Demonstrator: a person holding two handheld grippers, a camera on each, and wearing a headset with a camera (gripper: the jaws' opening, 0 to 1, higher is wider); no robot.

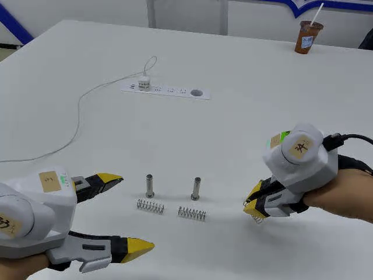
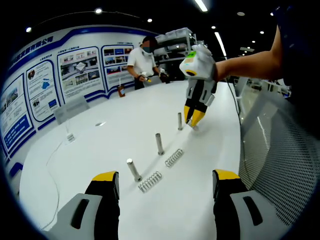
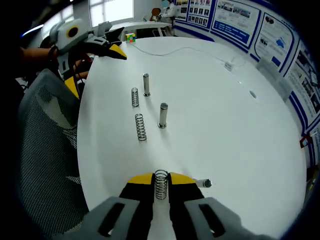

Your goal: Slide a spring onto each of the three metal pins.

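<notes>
Slim silver spring (image 3: 160, 187) pinched in hand-held gripper (image 3: 160, 178).

A tan sticker (image 1: 300, 146) behind the right claw (image 1: 252, 210) seems to read 34. The stickers (image 1: 49, 181) behind the left claw (image 1: 135, 211) and the wall posters (image 2: 75, 70) are illegible.

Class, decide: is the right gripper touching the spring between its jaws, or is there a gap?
Touching. The right gripper view shows the spring pinched by the right gripper, with its yellow tips pressed against both sides of the coil.
</notes>
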